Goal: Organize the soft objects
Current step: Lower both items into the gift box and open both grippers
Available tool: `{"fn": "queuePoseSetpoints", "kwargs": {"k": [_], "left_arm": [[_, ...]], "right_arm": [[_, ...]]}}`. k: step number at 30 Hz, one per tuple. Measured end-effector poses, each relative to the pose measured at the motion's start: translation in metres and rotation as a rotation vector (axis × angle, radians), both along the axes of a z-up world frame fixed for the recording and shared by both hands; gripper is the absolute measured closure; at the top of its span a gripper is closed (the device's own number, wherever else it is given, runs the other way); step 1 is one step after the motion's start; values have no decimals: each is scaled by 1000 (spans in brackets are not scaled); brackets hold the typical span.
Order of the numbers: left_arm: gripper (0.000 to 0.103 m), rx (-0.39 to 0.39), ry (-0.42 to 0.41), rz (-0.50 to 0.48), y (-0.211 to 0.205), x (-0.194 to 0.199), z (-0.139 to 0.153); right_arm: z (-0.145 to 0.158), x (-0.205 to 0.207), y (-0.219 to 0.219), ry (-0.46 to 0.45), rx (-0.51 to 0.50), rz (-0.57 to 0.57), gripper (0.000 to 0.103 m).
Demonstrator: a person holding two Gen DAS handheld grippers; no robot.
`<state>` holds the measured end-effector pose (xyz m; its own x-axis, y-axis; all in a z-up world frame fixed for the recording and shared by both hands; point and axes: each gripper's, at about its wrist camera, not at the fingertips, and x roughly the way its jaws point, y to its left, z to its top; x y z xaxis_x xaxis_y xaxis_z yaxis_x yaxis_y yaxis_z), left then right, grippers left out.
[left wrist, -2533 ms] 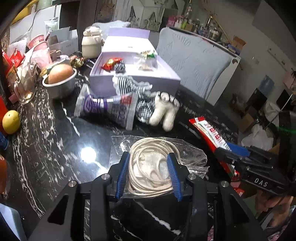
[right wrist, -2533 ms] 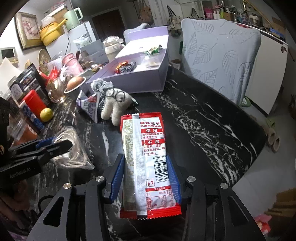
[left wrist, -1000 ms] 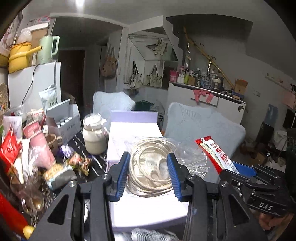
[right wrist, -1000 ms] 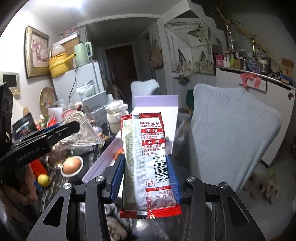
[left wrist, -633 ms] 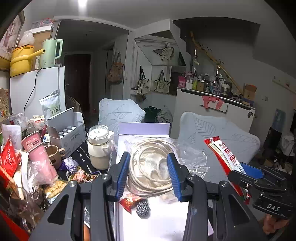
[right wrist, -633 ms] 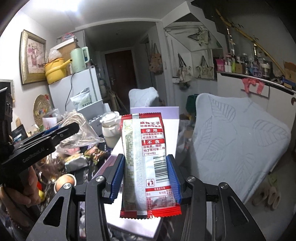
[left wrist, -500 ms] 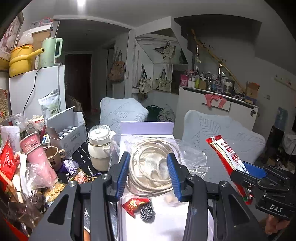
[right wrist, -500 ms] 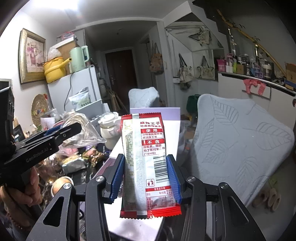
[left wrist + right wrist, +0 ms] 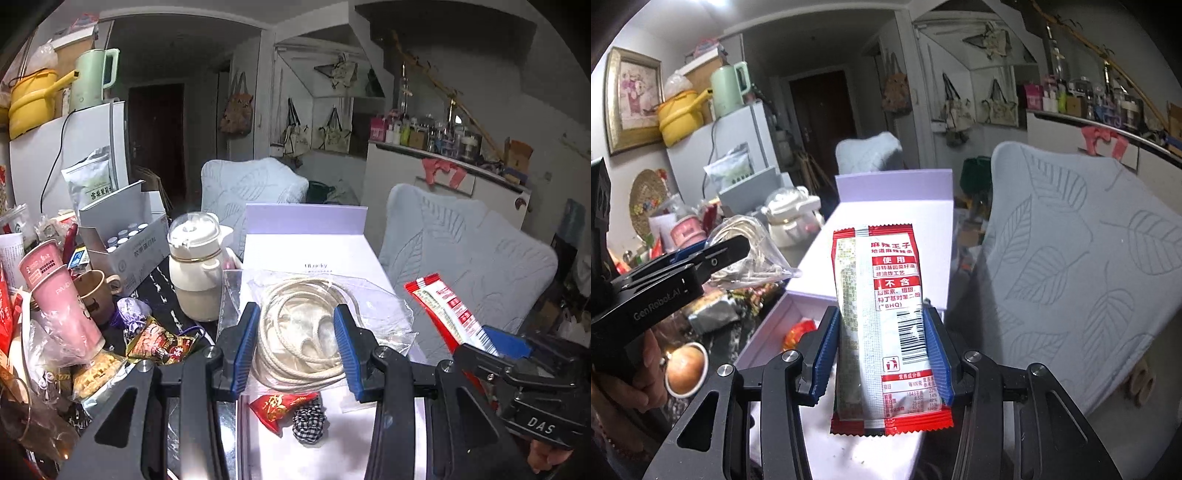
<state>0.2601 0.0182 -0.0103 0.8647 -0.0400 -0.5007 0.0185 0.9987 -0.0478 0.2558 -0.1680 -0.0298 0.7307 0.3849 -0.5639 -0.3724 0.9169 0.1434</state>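
A cluttered black marble-patterned table [image 9: 162, 291] is filling the left of both views, with two pale leaf-embossed chair backs [image 9: 469, 251] standing beyond it and a white fridge [image 9: 66, 155] against the far wall. An open lilac cardboard gift box [image 9: 306, 251] is lying near the table's right edge, its lid standing up at the back.

Compared with two and a half seconds ago, when both packets were lying on the table, both are now hanging in the air over the box, and the box's interior is showing more fully than half a second ago.

Inside the box, two things are showing: one red foil sweet packet [image 9: 282, 404] and one black-and-white checked fabric scrunchie [image 9: 309, 421], lying side by side.

The left gripper [image 9: 297, 341] is clenching its two blue-padded fingers [image 9: 243, 347] on one clear plastic bag of coiled cream rope [image 9: 306, 332], holding it above the box's near half. The right gripper [image 9: 882, 354] is squeezing one long red-and-white snack packet [image 9: 882, 317] upright between its blue pads [image 9: 938, 354], also over the box. A hand [image 9: 646, 369] is gripping the left tool's handle at the right view's left edge.
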Motion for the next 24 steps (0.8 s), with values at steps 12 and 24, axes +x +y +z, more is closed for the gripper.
{"fn": "queuePoseSetpoints", "kwargs": {"k": [12, 24], "left_arm": [[62, 24, 129, -21, -13, 27, -43], [62, 35, 239, 11, -5, 47, -73]], "right_arm": [[-25, 12, 10, 47, -65, -14, 58], [-47, 27, 17, 124, -71, -6, 58]]}}
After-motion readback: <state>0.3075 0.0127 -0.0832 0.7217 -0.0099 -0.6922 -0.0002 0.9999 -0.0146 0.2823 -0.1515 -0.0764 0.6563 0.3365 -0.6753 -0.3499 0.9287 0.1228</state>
